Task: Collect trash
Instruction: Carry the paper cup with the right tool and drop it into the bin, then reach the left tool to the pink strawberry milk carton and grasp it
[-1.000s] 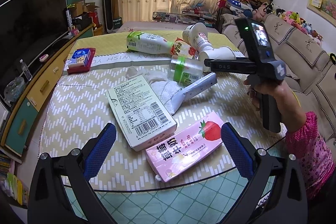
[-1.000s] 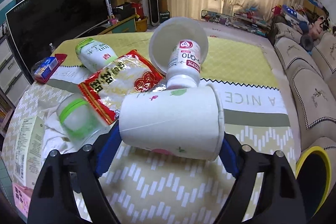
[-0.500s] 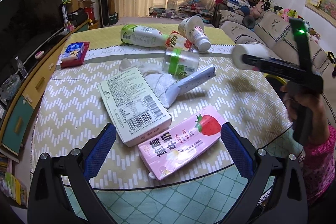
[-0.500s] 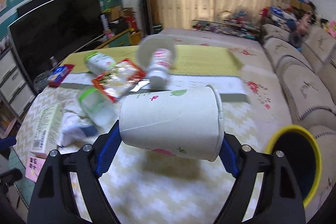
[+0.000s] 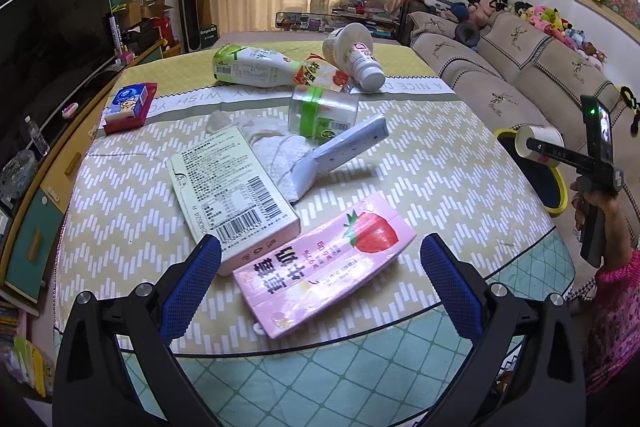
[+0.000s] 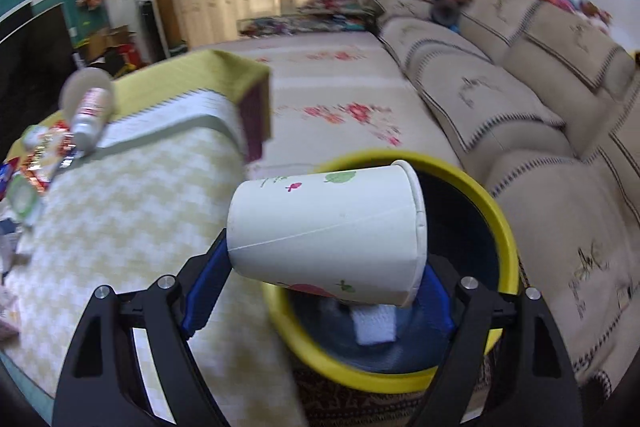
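Observation:
My right gripper [image 6: 320, 291] is shut on a white paper cup [image 6: 328, 227] lying sideways, held over the yellow-rimmed bin [image 6: 496, 211] beside the table. A white piece lies in the bin's bottom. From the left wrist view the same cup [image 5: 538, 145] hangs off the table's right edge above the bin [image 5: 560, 203]. My left gripper [image 5: 320, 291] is open, low over the near table edge, with a pink strawberry carton [image 5: 324, 267] lying between its fingers, untouched. A pale box with a barcode [image 5: 232, 187] lies just beyond it.
Farther on the table [image 5: 440, 167] lie a grey-blue flat box [image 5: 344, 151], crumpled tissue [image 5: 276, 151], a clear jar with green band [image 5: 320, 111], white bottles [image 5: 256, 69], a red snack bag [image 5: 320, 75], a red-blue pack [image 5: 130, 105]. A sofa [image 6: 540, 115] stands beyond the bin.
The right gripper carried the cup from above the table's middle rightward, off the edge, to over the bin. The left gripper stayed nearly still.

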A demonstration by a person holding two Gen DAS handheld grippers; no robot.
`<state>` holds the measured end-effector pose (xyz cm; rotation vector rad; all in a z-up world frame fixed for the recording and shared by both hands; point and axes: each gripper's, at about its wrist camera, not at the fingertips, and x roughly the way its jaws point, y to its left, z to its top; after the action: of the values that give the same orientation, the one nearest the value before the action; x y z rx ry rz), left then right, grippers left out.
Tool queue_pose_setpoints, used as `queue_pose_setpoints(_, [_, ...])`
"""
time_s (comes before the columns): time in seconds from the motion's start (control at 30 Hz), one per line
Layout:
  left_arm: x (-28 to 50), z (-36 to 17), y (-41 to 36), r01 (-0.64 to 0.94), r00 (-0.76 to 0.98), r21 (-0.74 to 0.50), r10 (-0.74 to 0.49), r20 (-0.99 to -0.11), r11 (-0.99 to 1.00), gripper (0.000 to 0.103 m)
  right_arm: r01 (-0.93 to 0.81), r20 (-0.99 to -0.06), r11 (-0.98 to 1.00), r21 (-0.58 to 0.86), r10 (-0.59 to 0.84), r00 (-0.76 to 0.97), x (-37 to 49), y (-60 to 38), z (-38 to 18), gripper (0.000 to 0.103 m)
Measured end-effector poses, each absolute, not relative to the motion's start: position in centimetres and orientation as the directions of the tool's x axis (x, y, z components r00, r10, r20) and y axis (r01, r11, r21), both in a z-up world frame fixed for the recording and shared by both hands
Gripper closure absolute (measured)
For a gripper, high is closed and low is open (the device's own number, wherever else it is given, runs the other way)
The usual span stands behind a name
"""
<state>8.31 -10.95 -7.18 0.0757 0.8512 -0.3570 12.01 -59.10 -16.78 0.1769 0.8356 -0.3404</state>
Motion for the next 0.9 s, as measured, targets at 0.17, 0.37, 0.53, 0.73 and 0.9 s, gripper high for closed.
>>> queue_pose_setpoints(0.17, [8.2, -7.1, -11.7, 0.346, 0.603, -0.060, -0.271, -0.751, 0.936, 0.005, 0.396, -0.783, 0.918, 0.031, -0.224, 0.581, 12.2, -61.0, -19.1, 0.024])
queue_pose_setpoints(0.37, [8.1, -7.0, -11.9, 0.350, 0.603, -0.054, -0.269, -0.751, 0.935, 0.005, 0.415, -0.795, 0.909, 0.038, -0.224, 0.563, 12.6, -61.6, -20.2, 0.013])
queue_pose_setpoints(0.53, [7.9, -7.1, -11.4, 0.344, 0.604, -0.048, -0.260, -0.753, 0.938, 0.005, 0.416, -0.791, 0.908, 0.041, -0.224, 0.569, 12.3, -61.3, -20.1, 0.013])
queue_pose_setpoints(0.73, [7.1, -8.1, -9.9, 0.335, 0.589, -0.042, -0.244, -0.771, 0.941, 0.005, 0.409, -0.787, 0.912, 0.041, -0.222, 0.575, 12.4, -60.6, -19.8, 0.013])
queue_pose_setpoints(0.9, [7.3, -10.0, -9.0, 0.326, 0.542, -0.069, -0.246, -0.803, 0.943, 0.005, 0.403, -0.791, 0.914, 0.036, -0.220, 0.571, 12.9, -60.4, -19.8, 0.013])
